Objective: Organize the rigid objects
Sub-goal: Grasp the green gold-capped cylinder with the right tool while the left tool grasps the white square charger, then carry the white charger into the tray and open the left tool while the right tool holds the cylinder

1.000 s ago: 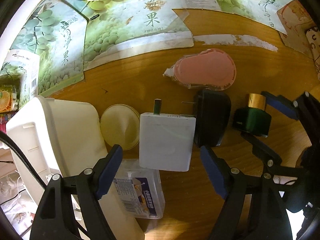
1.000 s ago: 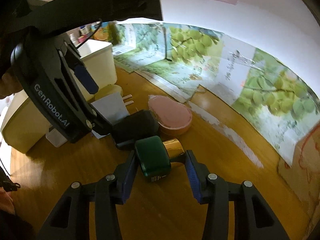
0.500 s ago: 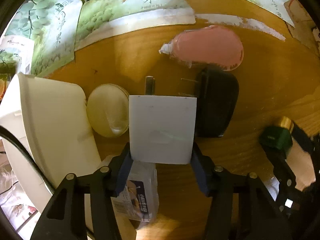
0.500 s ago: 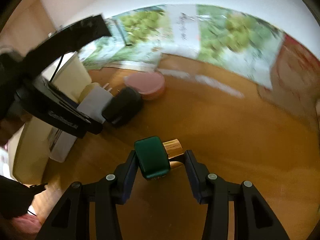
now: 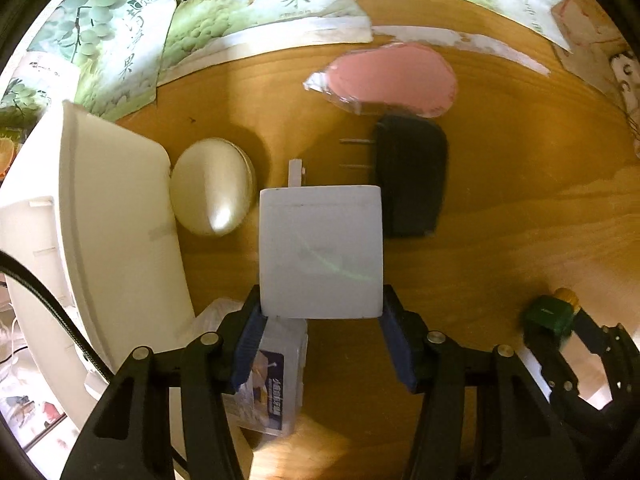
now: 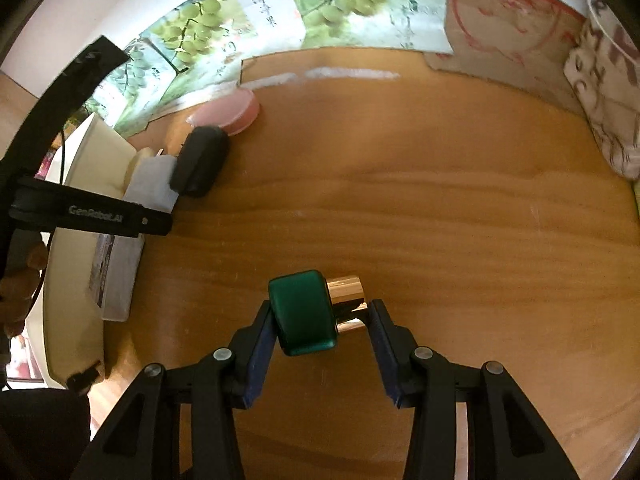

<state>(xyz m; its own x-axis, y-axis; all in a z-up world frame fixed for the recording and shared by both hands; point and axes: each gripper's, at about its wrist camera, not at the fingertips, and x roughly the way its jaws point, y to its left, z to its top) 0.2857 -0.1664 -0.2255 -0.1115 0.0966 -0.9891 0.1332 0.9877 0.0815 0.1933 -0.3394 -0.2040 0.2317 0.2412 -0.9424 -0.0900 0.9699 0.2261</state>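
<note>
- White charger (image 5: 320, 248) – just right of the cream bin (image 5: 120, 216), pinched by the left gripper (image 5: 322, 320); stiff, smooth, best held on flat sides.
- Green bottle (image 6: 304, 312) – well right of that bin, clamped in the right gripper (image 6: 322, 324); likely glass, breakable.

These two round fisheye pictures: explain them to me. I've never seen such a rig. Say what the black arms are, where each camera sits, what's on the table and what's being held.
No robot here: a person carries a two-finger gripper in each hand, with a camera looking along its fingers.

Left camera: the left gripper is clamped on a white charger. Beside it on the wooden table lie a black adapter, a pink case, a round cream tin and a white bin.

Right camera: the right gripper holds a green bottle with a gold cap.
</note>
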